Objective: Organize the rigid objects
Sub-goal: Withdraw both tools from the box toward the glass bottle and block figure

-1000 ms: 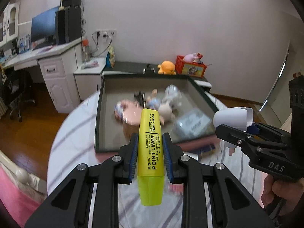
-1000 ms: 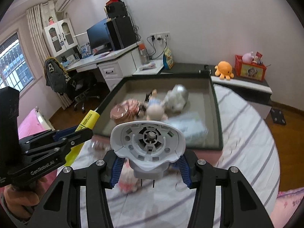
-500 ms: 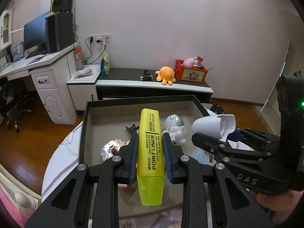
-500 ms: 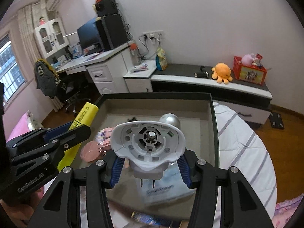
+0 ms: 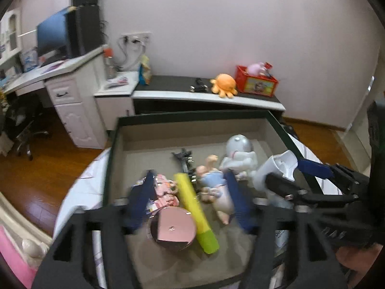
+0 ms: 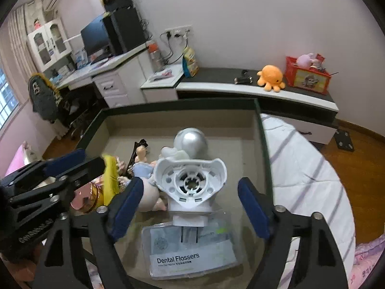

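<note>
A dark-rimmed cardboard tray (image 5: 113, 159) holds toys. In the left wrist view my left gripper (image 5: 189, 204) is open over the tray, and the yellow highlighter (image 5: 195, 213) lies free between its fingers across a pink round tin (image 5: 173, 228). In the right wrist view my right gripper (image 6: 190, 207) is open, and the white plug-in device (image 6: 191, 183) sits free between its fingers, on a Dental Flossers box (image 6: 190, 252). The device also shows in the left wrist view (image 5: 276, 171).
In the tray lie a silver-headed astronaut figure (image 6: 190, 142), a small doll in blue (image 5: 211, 178) and a black clip (image 5: 185, 161). The tray (image 6: 261, 130) rests on a striped white cloth (image 6: 300, 168). A low bench with an orange octopus plush (image 6: 270, 77) stands behind.
Both grippers moved forward over the tray and opened. The left let go of the highlighter, which now lies on the pink tin. The right let go of the white device.
</note>
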The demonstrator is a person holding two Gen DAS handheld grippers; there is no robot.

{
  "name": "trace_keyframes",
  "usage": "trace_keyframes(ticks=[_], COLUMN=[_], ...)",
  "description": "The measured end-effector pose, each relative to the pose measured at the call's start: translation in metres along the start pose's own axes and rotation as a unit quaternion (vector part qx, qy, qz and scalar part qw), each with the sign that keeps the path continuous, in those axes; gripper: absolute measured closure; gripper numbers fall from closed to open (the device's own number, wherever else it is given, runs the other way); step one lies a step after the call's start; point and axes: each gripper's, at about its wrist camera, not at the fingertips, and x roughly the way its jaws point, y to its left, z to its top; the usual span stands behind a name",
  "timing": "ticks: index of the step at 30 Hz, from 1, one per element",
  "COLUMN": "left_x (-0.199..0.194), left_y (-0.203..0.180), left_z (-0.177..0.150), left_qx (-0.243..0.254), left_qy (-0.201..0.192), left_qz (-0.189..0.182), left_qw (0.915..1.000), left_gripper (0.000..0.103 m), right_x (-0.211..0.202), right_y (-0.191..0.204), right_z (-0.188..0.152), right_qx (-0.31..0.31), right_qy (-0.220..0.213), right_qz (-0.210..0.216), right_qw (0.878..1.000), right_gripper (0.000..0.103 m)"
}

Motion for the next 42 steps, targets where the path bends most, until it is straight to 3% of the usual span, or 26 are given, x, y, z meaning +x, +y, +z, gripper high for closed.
trace_keyframes(ticks=[1, 2, 16, 26, 34, 42], left_x=[-0.009, -0.019, -0.133, -0.197, -0.208, -0.196], left_y=[0.004, 0.007, 0.018, 0.010, 0.008, 0.001], left_z=[-0.002, -0.005, -0.052, -0.094, -0.137, -0.167], left_qx=[-0.008, -0.014, -0.019, -0.017, -0.029, -0.022], left_qy=[-0.010, -0.024, -0.081, -0.111, -0.093, -0.053], left_qz=[-0.006, -0.004, 0.028, 0.067, 0.067, 0.063], left_qw=[0.9999, 0.9996, 0.9962, 0.9914, 0.9930, 0.9964], left_gripper=[0.001, 0.000, 0.000, 0.000, 0.000, 0.000], right_x=[-0.005, -0.010, -0.117, -0.187, -0.205, -0.197], right_y=[-0.001, -0.002, 0.027, 0.051, 0.045, 0.037], right_z=[0.000, -0.001, -0.034, -0.081, -0.137, -0.149], right_qx=[0.006, 0.008, 0.019, 0.009, 0.022, 0.032], right_qy=[-0.004, -0.011, -0.102, -0.149, -0.136, -0.111], right_qz=[-0.003, -0.006, -0.005, -0.047, -0.077, -0.074], right_qw=[1.000, 1.000, 0.995, 0.988, 0.987, 0.991], right_gripper=[0.012, 0.000, 0.000, 0.000, 0.000, 0.000])
